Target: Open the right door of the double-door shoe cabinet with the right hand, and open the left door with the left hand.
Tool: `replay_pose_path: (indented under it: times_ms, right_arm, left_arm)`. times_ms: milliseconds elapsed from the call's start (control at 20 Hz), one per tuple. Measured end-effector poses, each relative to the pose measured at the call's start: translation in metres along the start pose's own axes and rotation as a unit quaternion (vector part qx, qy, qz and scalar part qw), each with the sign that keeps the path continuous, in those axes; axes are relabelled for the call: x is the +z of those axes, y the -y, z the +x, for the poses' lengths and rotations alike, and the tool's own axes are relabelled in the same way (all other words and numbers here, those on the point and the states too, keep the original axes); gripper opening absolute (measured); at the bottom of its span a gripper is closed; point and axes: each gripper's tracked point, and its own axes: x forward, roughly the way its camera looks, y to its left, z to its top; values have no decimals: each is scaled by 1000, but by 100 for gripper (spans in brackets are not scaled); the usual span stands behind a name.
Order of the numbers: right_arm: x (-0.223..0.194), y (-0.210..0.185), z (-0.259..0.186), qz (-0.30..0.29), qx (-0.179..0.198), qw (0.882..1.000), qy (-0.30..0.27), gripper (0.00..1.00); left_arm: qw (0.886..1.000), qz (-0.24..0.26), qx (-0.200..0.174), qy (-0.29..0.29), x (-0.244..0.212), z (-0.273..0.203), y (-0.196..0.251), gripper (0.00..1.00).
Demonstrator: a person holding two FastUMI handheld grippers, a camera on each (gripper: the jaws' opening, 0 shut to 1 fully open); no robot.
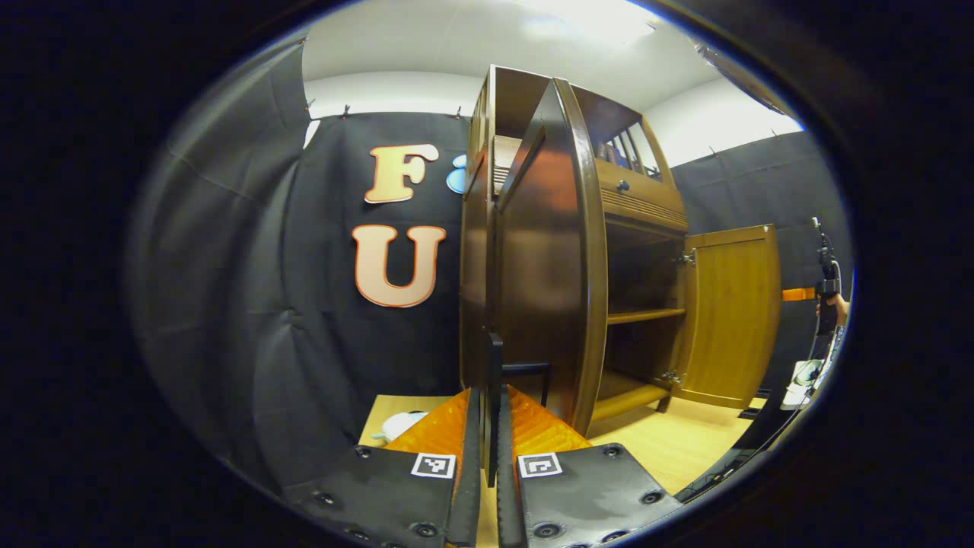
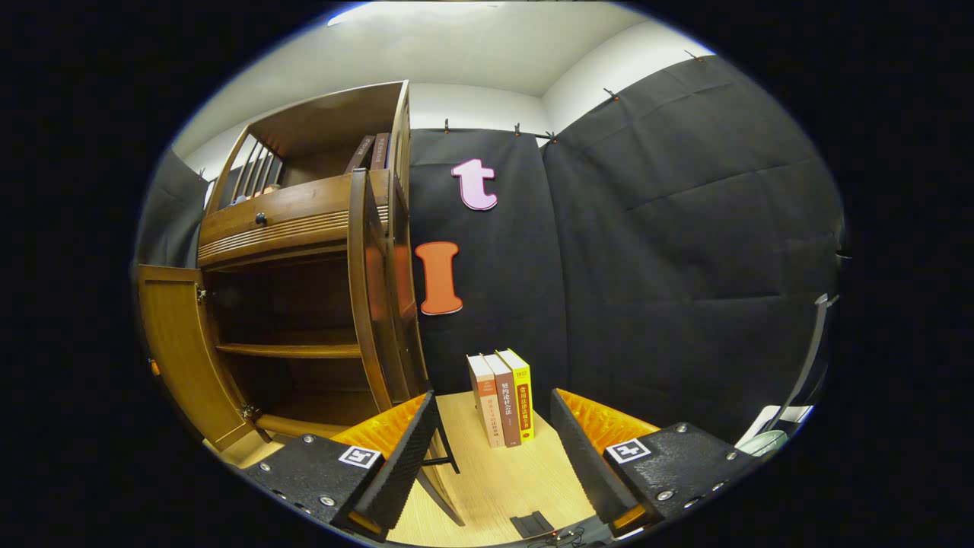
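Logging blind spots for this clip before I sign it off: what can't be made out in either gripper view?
- Left gripper view: the left gripper closes on the left door's edge; the contact point is hidden behind its fingers.
- Left gripper view: the other gripper is tiny at the edge; its jaw state is unreadable.
- Right gripper view: the handle beside the open right gripper is partly covered.
- Both views: the cabinet's lower interior is in shadow.

Open right gripper (image 2: 491, 449) beside open shoe cabinet (image 2: 304, 251)

Cloth-walled recording booth (image 2: 685, 228) with cabinet (image 2: 304, 228)
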Motion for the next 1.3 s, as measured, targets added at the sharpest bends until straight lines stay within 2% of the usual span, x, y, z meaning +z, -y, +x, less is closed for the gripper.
replay_pose_path:
  times_ms: [250, 350, 500, 600, 650, 700, 850, 950, 1200, 1250, 1300]
  right_arm:
    - [16, -3, -6, -13, -19, 1000, 2, 92]
    - [24, -3, -8, -27, -30, 999, 0, 92]
    - [33, -17, -6, -40, -23, 999, 1, 92]
    - [36, -24, -5, -56, -10, 998, 9, 92]
    - [36, -30, -4, -55, 0, 998, 12, 92]
    - [37, -36, -2, -52, 11, 998, 16, 92]
    - [39, -44, 1, -56, 33, 997, 27, 92]
    - [38, -39, 3, -61, 40, 997, 31, 92]
    - [17, -32, 18, -47, 49, 998, 17, 92]
    - [14, -32, 20, -49, 50, 997, 21, 92]
    - [10, -28, 23, -56, 49, 997, 25, 92]
  left_arm:
    - [998, 32, -25, -49, -28, -21, 2, 17]
    - [997, 28, -23, -62, -34, -36, -1, 17]
    - [998, 17, 24, -59, -24, -59, -6, 16]
    - [997, 24, 55, -41, 0, -71, 11, 12]
    - [996, 33, 70, -33, 12, -74, 22, 15]
    - [995, 38, 84, -26, 16, -67, 42, 12]
    - [992, 22, 126, -7, 40, -49, 76, 17]
    - [989, 11, 145, 4, 49, -30, 100, 15]
    - [979, 15, 201, 10, 44, 19, 134, 12]
    - [980, 9, 201, 8, 40, 28, 141, 15]
    - [979, 4, 203, 3, 33, 35, 148, 24]
